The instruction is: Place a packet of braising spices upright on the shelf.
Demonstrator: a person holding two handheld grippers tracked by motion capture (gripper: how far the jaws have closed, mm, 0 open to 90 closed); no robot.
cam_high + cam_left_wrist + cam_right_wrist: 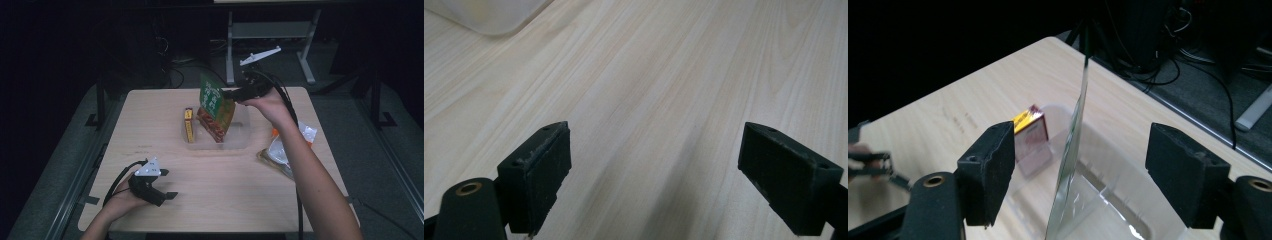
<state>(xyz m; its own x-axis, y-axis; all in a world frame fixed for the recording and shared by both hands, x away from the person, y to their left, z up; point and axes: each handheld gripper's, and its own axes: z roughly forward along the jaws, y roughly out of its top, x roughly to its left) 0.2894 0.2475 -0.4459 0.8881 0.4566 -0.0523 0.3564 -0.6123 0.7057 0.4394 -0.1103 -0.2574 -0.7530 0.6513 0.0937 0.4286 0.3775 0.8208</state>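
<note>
Your right gripper (231, 93) stands wide open astride the glossy green snack bag (215, 106), upright in the clear plastic bin (239, 141) beside a yellow box (188, 125); your left gripper (168, 184) rests open on bare wood.

Green-and-red printed packet (214, 109), yellow-and-red box (189, 125), clear bin (240, 140), pale wood-grain table (220, 195).

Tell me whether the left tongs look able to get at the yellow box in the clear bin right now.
Probably yes: the left tongs are open with bare table between them and the yellow box, which stands at the clear bin's left end.
</note>
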